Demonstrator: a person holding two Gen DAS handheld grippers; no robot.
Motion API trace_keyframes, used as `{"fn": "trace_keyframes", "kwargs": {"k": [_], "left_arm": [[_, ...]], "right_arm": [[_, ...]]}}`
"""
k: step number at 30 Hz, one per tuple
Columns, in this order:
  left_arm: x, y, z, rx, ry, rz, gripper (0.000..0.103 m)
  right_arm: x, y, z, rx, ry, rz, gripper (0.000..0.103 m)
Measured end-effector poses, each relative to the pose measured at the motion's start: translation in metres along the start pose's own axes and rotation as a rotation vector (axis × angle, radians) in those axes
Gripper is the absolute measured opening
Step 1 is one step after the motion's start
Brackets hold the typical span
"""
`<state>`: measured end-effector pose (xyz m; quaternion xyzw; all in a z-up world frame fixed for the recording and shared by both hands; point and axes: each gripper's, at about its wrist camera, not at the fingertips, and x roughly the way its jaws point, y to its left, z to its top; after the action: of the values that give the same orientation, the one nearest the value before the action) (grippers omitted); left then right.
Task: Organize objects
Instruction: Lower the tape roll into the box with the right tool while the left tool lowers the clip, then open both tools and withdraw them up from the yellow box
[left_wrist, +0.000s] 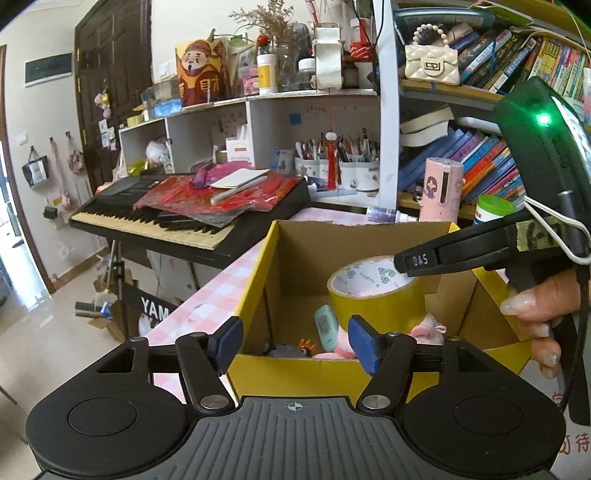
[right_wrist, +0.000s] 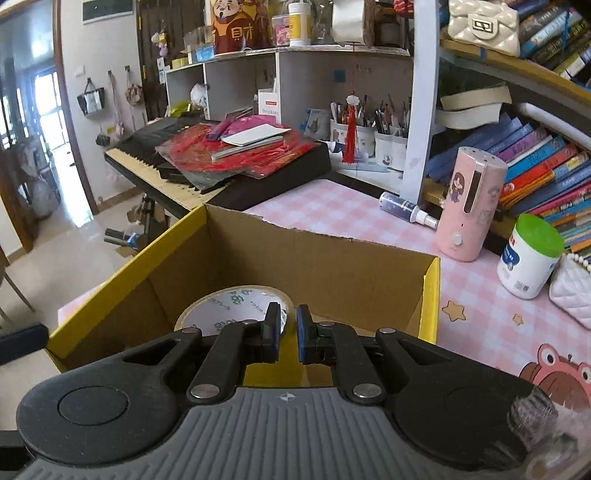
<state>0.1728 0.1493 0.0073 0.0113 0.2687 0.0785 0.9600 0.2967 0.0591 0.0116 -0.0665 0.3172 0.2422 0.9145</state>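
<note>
The left gripper sits at six o'clock in its own view, its blue pads standing well apart with nothing between them. It hangs over the near wall of the cardboard box, which has a yellow outer face and plain brown inside. Past that gap, on the box floor, lie a mint-green item, a pink soft toy and a small dark thing with orange tips; what these are exactly cannot be told.

Toward three o'clock in the same view, the right gripper reaches in from the edge, a hand on its trigger. Its jaws are clamped on the rim of the tape roll, which hangs inside the box, above the floor and tilted so its open core faces up. The roll is yellow on the outside, with a white inner liner printed in small green marks.

In the right wrist view, that gripper's blue pads sit almost together near the centre, pinching the roll's wall at about twelve o'clock from the gripper body. The roll shows just beyond the fingers, within the box.

The box stands on a pink checked tabletop. At two o'clock from it stand a pink cylinder and a white jar with a green lid. At ten o'clock, a keyboard carries red papers.
</note>
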Motion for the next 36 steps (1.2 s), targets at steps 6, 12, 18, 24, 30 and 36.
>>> {"fn": "trace_keyframes", "kwargs": {"k": [6,12,18,24,30,36], "left_arm": [[-0.005,0.003,0.0,-0.007,-0.013,0.007,0.071],[-0.009,0.003,0.0,-0.01,-0.03,0.008,0.084],[-0.019,0.004,0.0,-0.009,-0.053,-0.004,0.088],[-0.035,0.01,-0.006,-0.034,-0.076,-0.008,0.092],[-0.05,0.024,-0.015,-0.061,-0.084,-0.005,0.093],[-0.063,0.033,-0.025,-0.068,-0.072,-0.005,0.093]], "right_arm": [[-0.001,0.005,-0.004,0.007,0.017,0.021,0.035],[-0.021,0.009,-0.01,0.016,-0.012,0.036,0.053],[-0.051,0.01,-0.017,0.039,-0.056,0.006,0.061],[-0.079,0.018,-0.028,0.045,-0.1,-0.037,0.075],[-0.101,0.035,-0.043,0.04,-0.137,-0.09,0.08],[-0.118,0.051,-0.056,0.045,-0.157,-0.14,0.084]]}}
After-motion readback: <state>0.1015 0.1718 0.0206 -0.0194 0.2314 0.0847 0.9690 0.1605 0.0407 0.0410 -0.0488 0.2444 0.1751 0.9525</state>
